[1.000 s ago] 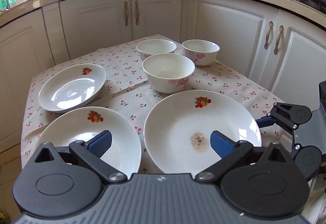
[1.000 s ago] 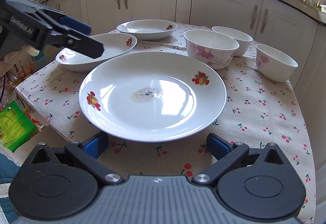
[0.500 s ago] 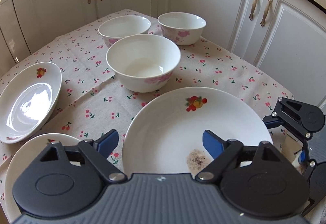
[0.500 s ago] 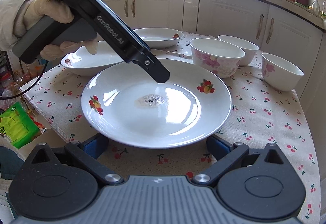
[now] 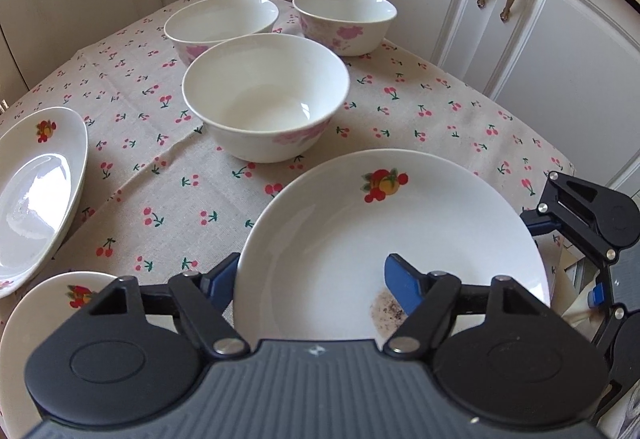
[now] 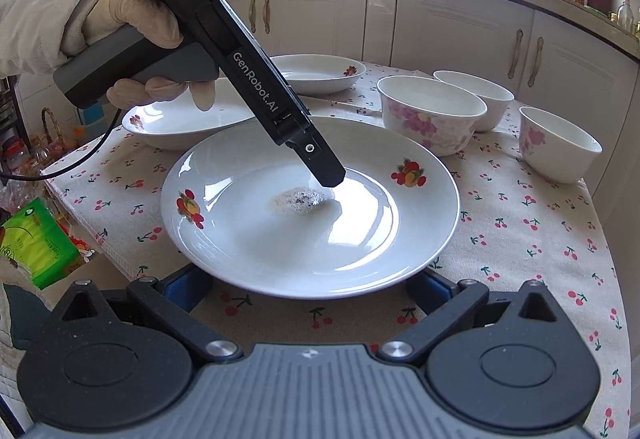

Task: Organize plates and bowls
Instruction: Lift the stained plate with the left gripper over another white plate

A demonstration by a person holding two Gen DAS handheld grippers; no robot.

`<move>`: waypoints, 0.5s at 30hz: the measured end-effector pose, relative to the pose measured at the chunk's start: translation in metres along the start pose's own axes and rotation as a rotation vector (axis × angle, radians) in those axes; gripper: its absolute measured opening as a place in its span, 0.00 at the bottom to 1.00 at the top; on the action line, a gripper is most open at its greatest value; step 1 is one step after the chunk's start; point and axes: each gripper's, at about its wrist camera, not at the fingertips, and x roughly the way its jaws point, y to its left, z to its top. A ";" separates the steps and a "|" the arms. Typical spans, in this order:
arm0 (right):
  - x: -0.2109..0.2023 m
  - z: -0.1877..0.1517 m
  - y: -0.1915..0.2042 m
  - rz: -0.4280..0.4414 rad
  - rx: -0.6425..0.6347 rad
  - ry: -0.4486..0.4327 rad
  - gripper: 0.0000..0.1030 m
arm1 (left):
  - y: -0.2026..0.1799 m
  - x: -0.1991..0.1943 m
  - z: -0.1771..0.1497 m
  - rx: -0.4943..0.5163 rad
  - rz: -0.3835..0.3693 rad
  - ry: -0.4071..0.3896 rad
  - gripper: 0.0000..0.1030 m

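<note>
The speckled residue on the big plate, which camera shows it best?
The right wrist view: the residue lies unobstructed mid-plate, beside the left gripper. In the left wrist view, the residue is partly hidden behind that gripper's finger.

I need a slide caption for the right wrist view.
Left tool reaches over the stained white fruit-print plate; three bowls wait.

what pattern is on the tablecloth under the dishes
Small red cherries with green stems on the beige tablecloth; clearest in the left wrist view.
</note>
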 end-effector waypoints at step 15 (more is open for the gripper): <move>0.001 0.004 -0.001 0.003 -0.001 0.023 1.00 | 0.002 -0.002 -0.001 0.005 -0.022 -0.002 0.73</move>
